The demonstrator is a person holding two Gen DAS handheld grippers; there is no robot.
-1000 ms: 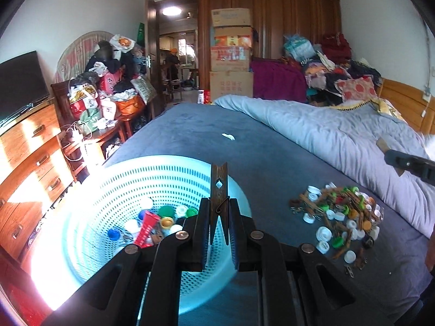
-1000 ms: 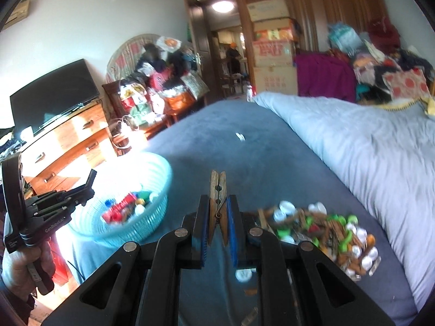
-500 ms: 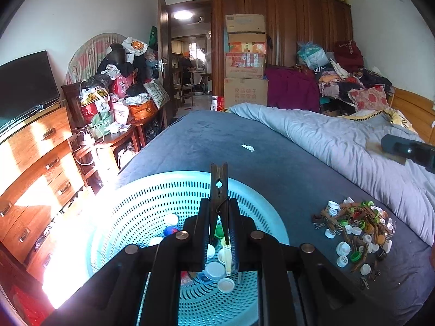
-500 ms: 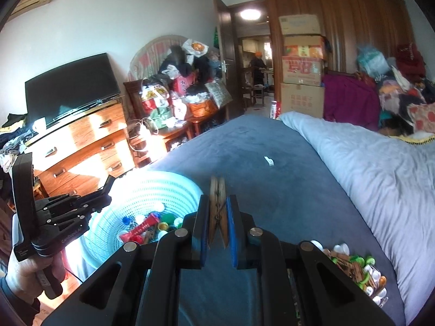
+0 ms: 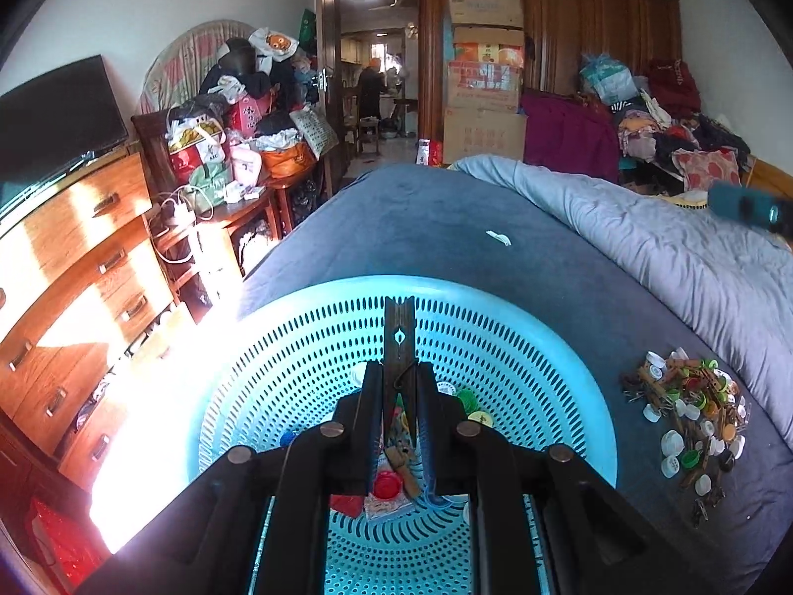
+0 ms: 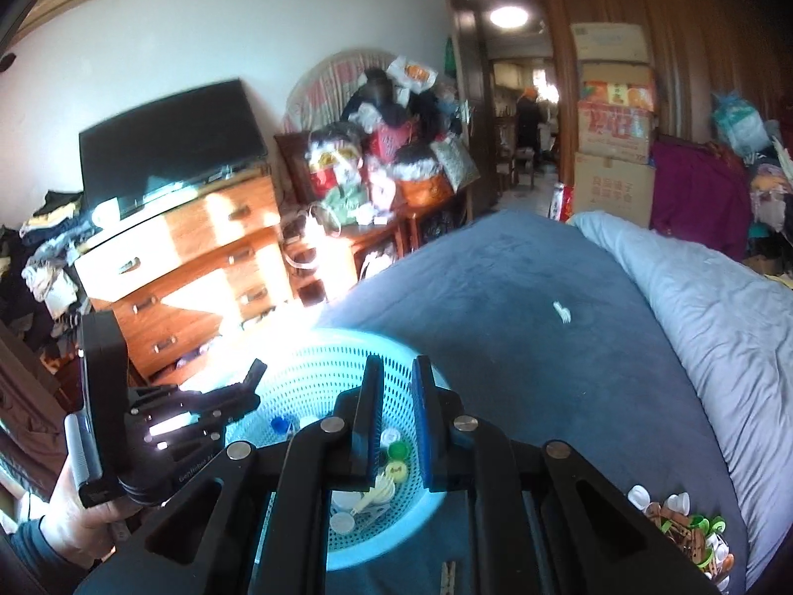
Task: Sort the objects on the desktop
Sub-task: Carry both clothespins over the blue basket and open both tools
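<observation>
At frame centre the left claw (image 5: 399, 391) pinches a light, stiff wooden clothespin (image 5: 399, 342), best held by its flat sides, over the blue basket (image 5: 560, 372), while the right claw (image 6: 396, 416) stands narrowly parted and empty; no writing is readable.

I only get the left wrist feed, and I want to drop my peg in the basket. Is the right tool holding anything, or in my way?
Observer: It holds nothing. The right tool is open, above the basket.
Operator: Any strays outside the basket?
Observer: Yes, a loose peg lies on the bedspread just outside the near rim.
Operator: Where is my tool from there?
Observer: The left tool is at the basket's left rim, held in a hand.
</observation>
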